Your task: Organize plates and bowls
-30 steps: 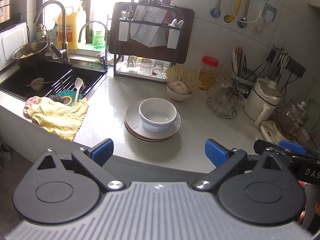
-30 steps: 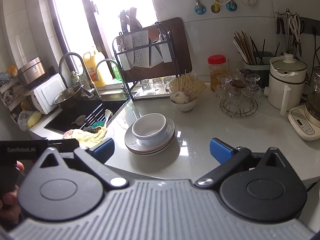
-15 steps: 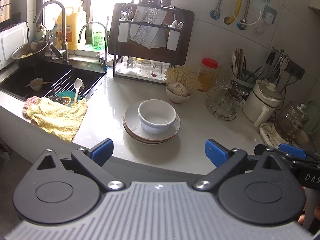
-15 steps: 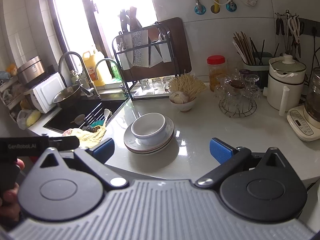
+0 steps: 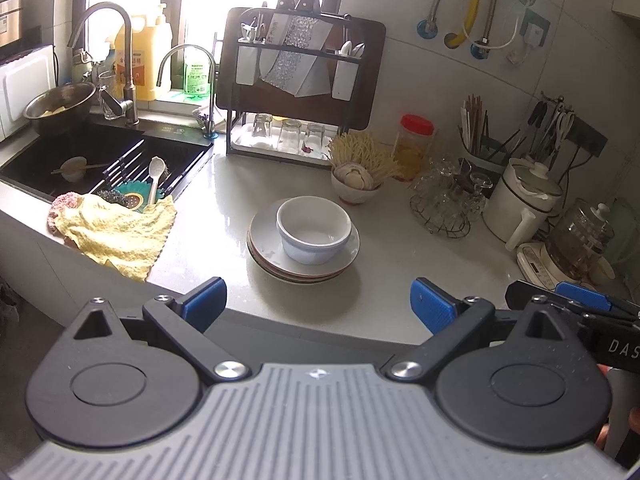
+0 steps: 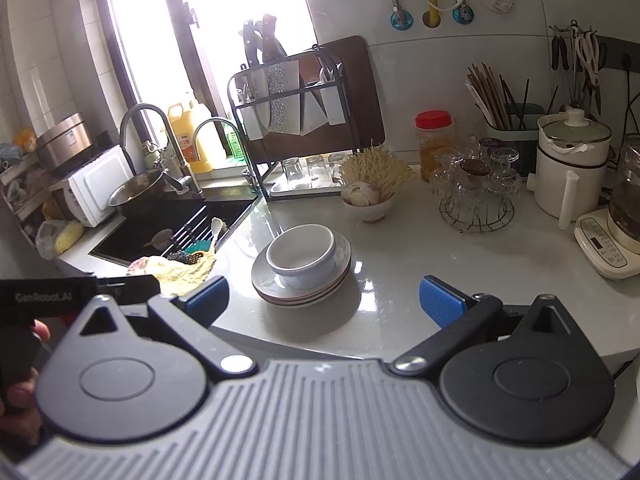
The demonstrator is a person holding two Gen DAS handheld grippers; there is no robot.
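Far left: sink (image 5: pixel 108 152) w/ steel bowl (image 5: pixel 60 106) on its back edge, tall tap (image 5: pixel 105 46) behind. Yellow cloth (image 5: pixel 116 236) draped over the sink's near corner, spilling onto the table (image 5: pixel 400 264). White spoon (image 5: pixel 155 176) lying on the sink's drain rack just behind the cloth.

Centre: stack of plates (image 5: pixel 264 240) on the table, white bowl (image 5: pixel 314 230) sitting upright on top, empty inside. Same stack in right wrist view, plates (image 6: pixel 344 256) w/ bowl (image 6: pixel 302 254) on top, close to the table's near edge. Behind it, dish rack (image 5: pixel 300 80) against the wall, knives up top, upturned glasses on its tray. Small bowl of garlic (image 5: pixel 356 184) just behind-right of the plates, pale noodle-like bundle sticking out above it.

Right: red-lidded jar (image 5: pixel 414 144), wire basket of glasses (image 5: pixel 448 200), white kettle (image 5: pixel 528 204) near the wall, all well apart from the plates.

Left gripper (image 5: pixel 318 302) low in front of the table edge, jaws spread wide, blue pads empty, plates lined up between them but well ahead. Right gripper (image 6: pixel 324 300) same story: jaws spread, nothing pinched, stack ahead & slightly left of centre. Right gripper also peeking in at left view's right edge.
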